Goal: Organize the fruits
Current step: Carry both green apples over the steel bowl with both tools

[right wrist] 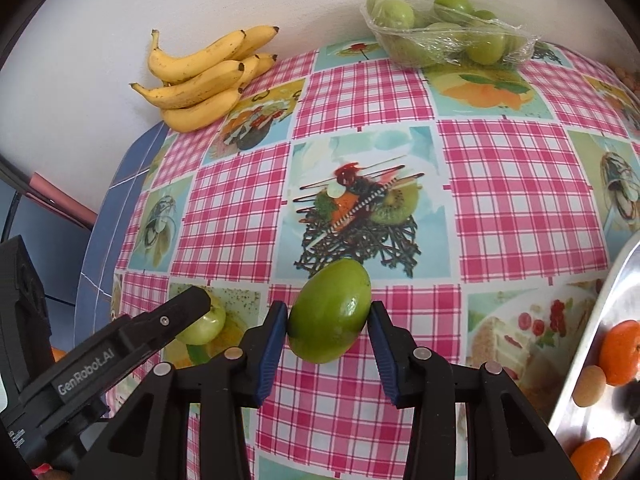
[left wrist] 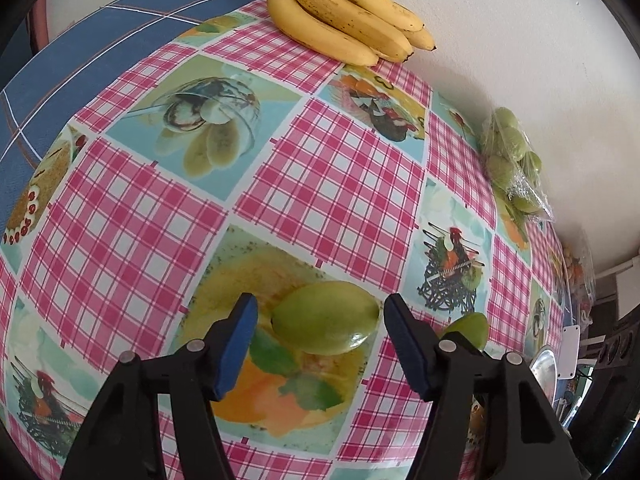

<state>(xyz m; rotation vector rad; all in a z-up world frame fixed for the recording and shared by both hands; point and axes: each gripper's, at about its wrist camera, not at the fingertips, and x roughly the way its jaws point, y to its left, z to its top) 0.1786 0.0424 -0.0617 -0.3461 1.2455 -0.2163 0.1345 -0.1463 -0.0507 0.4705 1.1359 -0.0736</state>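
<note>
white wall stands behind a table [left wrist: 132,208] covered with a pink checked cloth with printed dessert pictures. from the left wrist view, the left gripper [left wrist: 320,334] has its fingers spread wide, and a green fruit [left wrist: 325,317] lies on the cloth between them, not pinched. bananas [left wrist: 348,12] rest at the far edge against the wall, and a wrapped tray of green fruits [left wrist: 514,160] sits at the far right edge.

from the right wrist view, the right gripper [right wrist: 329,330] has its pads clenched on a second green fruit [right wrist: 330,312], which seems lifted a little above the cloth. a metal tray [right wrist: 588,368] at the right edge holds oranges [right wrist: 622,352]. the step in hand seems the carrying of this fruit; the next move probably asks to bring it over the metal tray and release softly, while the left fingers must close on their fruit.
</note>
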